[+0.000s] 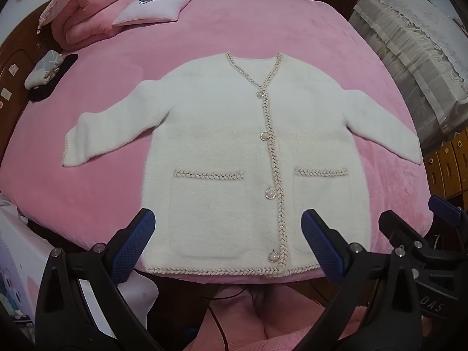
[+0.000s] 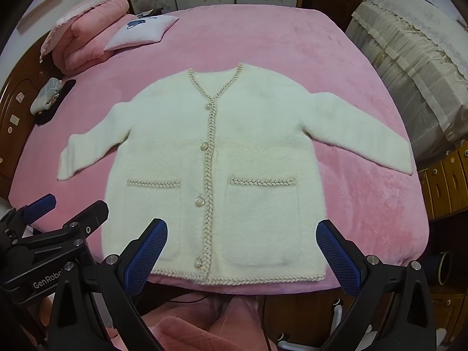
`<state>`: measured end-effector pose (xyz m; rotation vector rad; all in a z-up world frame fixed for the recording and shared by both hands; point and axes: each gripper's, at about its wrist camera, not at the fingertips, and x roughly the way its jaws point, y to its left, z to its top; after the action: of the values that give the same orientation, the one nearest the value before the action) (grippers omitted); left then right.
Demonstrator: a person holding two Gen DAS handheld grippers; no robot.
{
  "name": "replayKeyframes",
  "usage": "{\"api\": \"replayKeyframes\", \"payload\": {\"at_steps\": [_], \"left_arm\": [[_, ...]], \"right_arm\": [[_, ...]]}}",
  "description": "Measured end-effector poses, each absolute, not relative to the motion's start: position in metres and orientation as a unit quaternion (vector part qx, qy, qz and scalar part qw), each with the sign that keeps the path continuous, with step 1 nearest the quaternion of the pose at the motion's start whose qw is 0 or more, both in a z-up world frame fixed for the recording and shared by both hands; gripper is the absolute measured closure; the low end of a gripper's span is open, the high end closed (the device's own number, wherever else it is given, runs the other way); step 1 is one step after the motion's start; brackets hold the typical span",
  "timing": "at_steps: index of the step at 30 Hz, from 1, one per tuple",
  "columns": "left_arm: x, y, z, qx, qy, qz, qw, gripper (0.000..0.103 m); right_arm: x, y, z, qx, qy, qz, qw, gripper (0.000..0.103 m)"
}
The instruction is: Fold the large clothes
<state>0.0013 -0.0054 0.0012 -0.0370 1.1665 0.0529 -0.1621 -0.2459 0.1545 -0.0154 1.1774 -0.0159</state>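
Note:
A white fluffy cardigan [image 1: 222,146] with braided trim, pearl buttons and two front pockets lies flat and buttoned on the pink bed [image 1: 263,35], sleeves spread to both sides, hem at the near edge. It also shows in the right wrist view [image 2: 210,158]. My left gripper [image 1: 228,222] is open and empty, hovering above the hem. My right gripper [image 2: 241,231] is open and empty, hovering above the hem near the right pocket. Each gripper shows in the other's view: the right one [image 1: 415,222] at the right edge, the left one [image 2: 70,210] at the left edge.
Folded pink bedding [image 1: 93,8] and a small pillow [image 1: 152,8] lie at the bed's far left. A grey pouch [image 1: 44,67] lies at the left edge. A lace-covered unit [image 1: 409,44] stands on the right, wooden drawers [image 1: 450,163] below it.

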Motion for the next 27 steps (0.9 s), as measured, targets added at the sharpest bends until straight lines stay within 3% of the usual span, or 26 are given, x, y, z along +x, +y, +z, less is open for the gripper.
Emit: {"api": "replayKeyframes", "payload": {"at_steps": [27], "left_arm": [[0.0,-0.014,0.008,-0.03,0.549,0.036,0.835,0.004]], "right_arm": [[-0.157,-0.265,0.172,-0.021,0.548,-0.006,0.836,0.0]]}}
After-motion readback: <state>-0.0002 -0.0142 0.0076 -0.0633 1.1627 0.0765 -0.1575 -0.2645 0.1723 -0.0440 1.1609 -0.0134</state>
